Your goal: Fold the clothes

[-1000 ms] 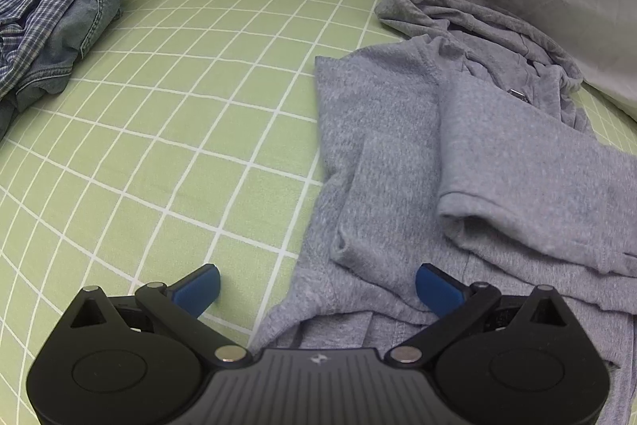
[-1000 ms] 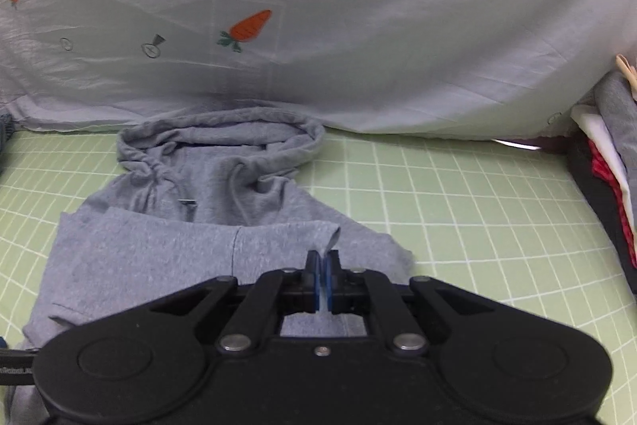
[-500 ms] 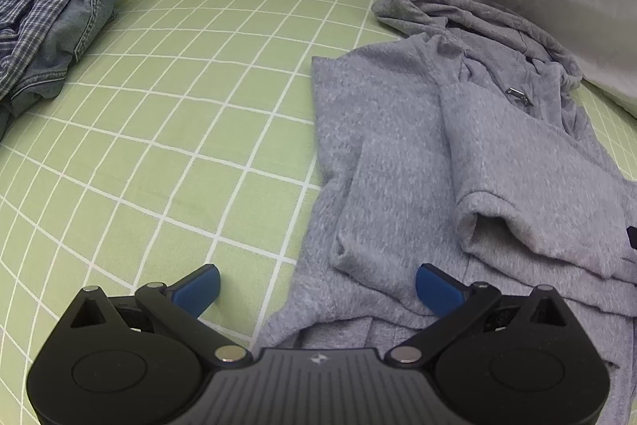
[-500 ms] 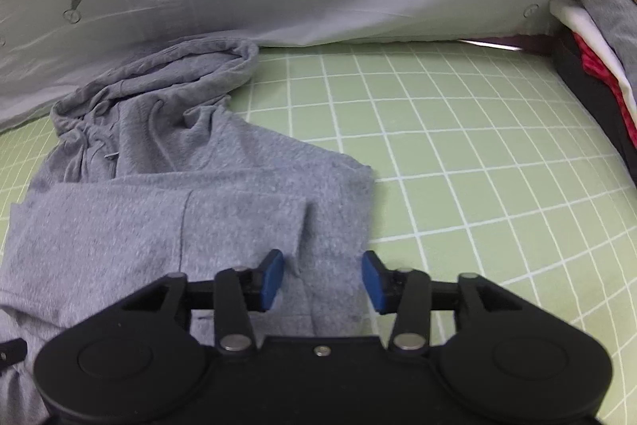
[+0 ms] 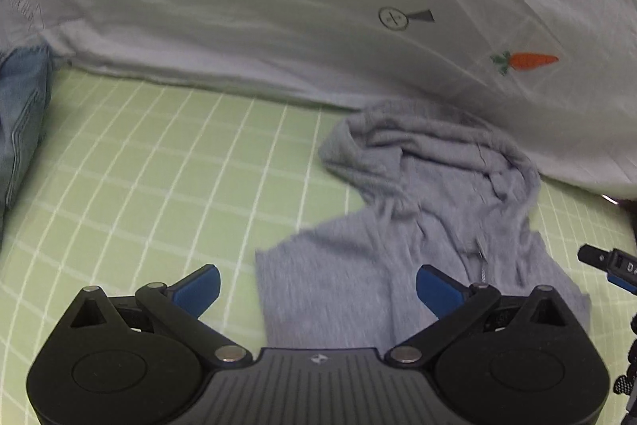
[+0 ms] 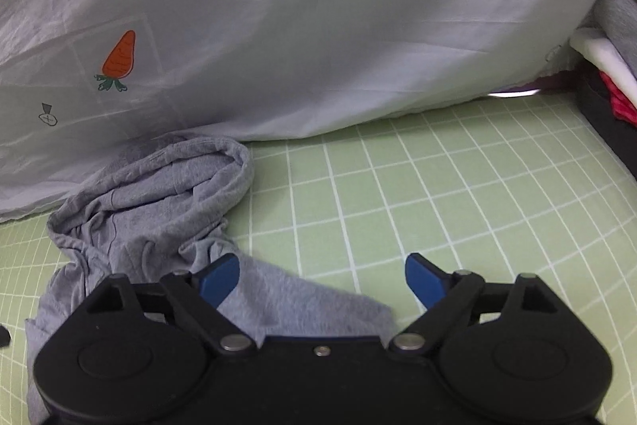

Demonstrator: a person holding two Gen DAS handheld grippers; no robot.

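Directly under my two grippers lies the gray hoodie (image 5: 358,273), flat on the green checked sheet (image 5: 159,166). Left gripper (image 5: 318,285): jaws wide apart, nothing between them. Right gripper (image 6: 322,275): jaws opening, nothing gripped. The hoodie runs lengthwise away from me, its hood (image 6: 167,178) farthest, touching the white cover (image 6: 318,26).

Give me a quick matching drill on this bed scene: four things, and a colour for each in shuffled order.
Things:
1. hoodie
2. bed sheet
3. carrot print
4. claw fingertips

Colours:
a. orange
b. blue
c. grey
d. light green with white grid

Pairs: 1-c, 2-d, 3-a, 4-b
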